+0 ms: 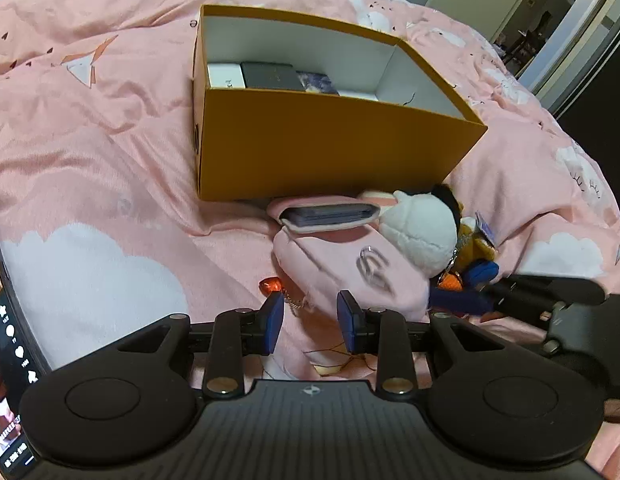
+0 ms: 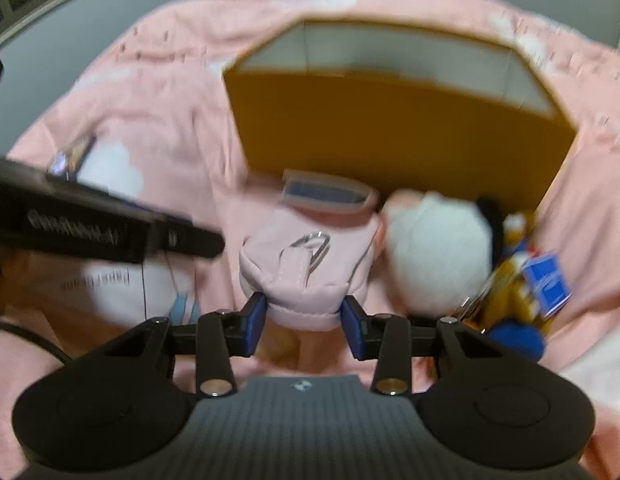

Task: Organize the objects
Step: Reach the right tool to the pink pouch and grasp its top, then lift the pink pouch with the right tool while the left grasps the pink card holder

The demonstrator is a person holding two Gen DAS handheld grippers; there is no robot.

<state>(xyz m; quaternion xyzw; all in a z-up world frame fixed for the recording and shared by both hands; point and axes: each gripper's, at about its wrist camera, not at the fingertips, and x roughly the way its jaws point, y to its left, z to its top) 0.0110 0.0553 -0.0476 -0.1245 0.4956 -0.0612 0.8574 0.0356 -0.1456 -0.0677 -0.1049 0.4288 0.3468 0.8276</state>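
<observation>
Both grippers (image 1: 310, 322) (image 2: 304, 322) flank the pink pouch (image 2: 306, 272); grip unclear; box (image 1: 329, 148) contents half hidden

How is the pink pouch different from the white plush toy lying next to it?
The pink pouch is flat-sided, stitched fabric with a metal clip; the white plush toy is round and fuzzy. The pouch gapes open with something dark inside; the toy holds nothing. The right gripper has its blue pads around the pouch's end; the toy lies untouched. Both rest before the orange box.
</observation>
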